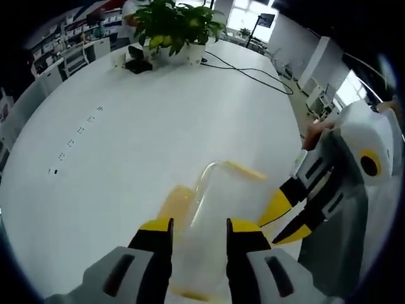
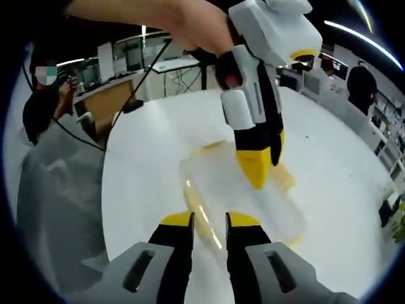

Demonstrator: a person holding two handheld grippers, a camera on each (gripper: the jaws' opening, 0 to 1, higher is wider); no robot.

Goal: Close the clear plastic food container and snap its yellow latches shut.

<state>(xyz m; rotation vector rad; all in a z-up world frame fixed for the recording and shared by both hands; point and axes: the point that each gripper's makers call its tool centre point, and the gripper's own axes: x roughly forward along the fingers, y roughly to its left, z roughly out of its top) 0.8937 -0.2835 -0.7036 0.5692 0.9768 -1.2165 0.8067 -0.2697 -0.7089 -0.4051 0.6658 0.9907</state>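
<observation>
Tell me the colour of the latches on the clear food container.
Yellow. The latches show best in the left gripper view, on the clear container between the left gripper jaws.

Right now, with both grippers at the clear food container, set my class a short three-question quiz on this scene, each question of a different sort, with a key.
1. True or false: the clear plastic food container rests on a white table.
2. Multiple choice: what stands at the table's far end in the left gripper view? A) a potted plant B) a kettle C) a stack of plates
3. Fill in: the container's latches are coloured ____.

Key
1. True.
2. A: the potted plant stands there, a black cable trailing near it.
3. Yellow.

Extra note: the left gripper and right gripper each have a container edge between their open jaws.
</observation>
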